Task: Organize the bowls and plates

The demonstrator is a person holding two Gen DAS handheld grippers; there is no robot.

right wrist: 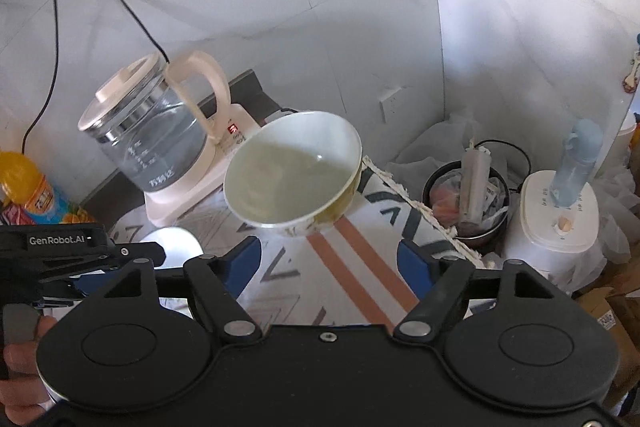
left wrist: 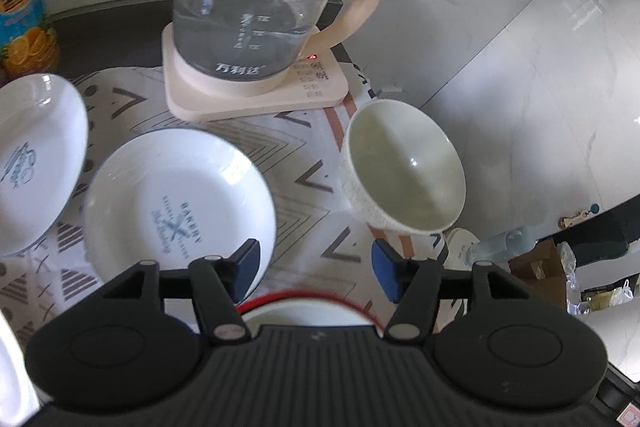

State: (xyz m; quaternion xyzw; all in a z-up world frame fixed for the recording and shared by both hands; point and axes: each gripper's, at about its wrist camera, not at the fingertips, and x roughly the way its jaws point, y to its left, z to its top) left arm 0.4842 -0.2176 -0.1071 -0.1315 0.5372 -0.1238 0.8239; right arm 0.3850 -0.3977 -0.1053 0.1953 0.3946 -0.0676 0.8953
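While both my left hand-held gripper [left wrist: 316, 269] and right hand-held gripper [right wrist: 330, 265] gaped empty, plates [left wrist: 180, 203] and the bowl [left wrist: 404, 167] at two o'clock sat unstacked.

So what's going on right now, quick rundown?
Left gripper open, empty. Right gripper open, empty. Bowl and two plates loose on the cloth. Kettle stands close behind.
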